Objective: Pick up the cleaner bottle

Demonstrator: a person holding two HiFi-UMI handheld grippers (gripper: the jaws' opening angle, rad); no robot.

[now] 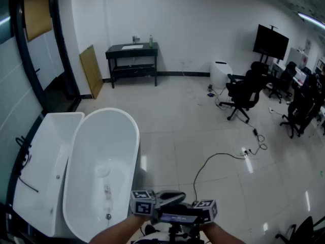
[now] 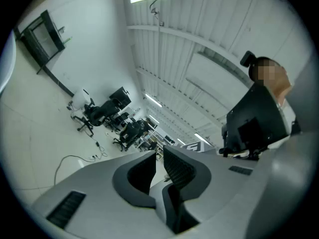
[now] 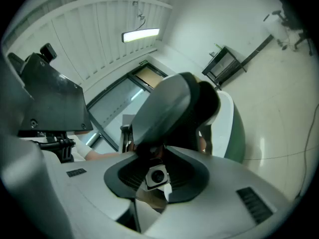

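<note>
The left hand-held gripper holds its ribbed dark pads a sliver apart, with nothing between them. The right hand-held gripper, in smooth grey shells, is barely parted and grips nothing. The slim green cleaner bottle stands on the far black worktop.

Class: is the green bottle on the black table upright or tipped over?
Upright: in the head view the green bottle stands tall and narrow on the black table.

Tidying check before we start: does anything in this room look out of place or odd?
A loose cable snakes across the floor to a power strip, a possible trip hazard. A brown board leans against the wall. The green bottle stands upright on the black table; nothing looks spilled.
</note>
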